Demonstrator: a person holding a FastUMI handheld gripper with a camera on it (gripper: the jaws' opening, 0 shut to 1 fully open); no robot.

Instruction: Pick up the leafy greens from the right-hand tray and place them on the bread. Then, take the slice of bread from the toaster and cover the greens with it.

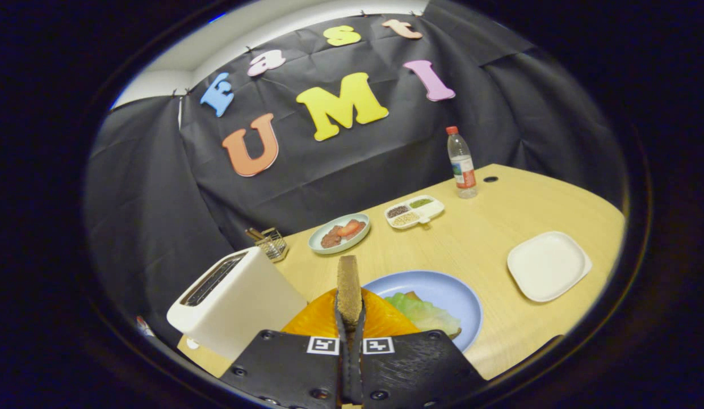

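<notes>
One white toaster stands left of the gripper, whose level fingers clamp one upright bread slice. One blue plate just beyond holds bread topped with leafy greens; one white tray lies right.

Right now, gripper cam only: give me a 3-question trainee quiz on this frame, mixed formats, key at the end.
1. True or false: the gripper is shut on a slice of bread held on edge.
2. Multiple choice: where are the leafy greens? A) on the white square tray B) on the blue plate, on bread C) in the toaster
3. Fill in: the white square tray, to the right of the blue plate, is ____.

Key: 1 true. 2 B. 3 empty.
</notes>
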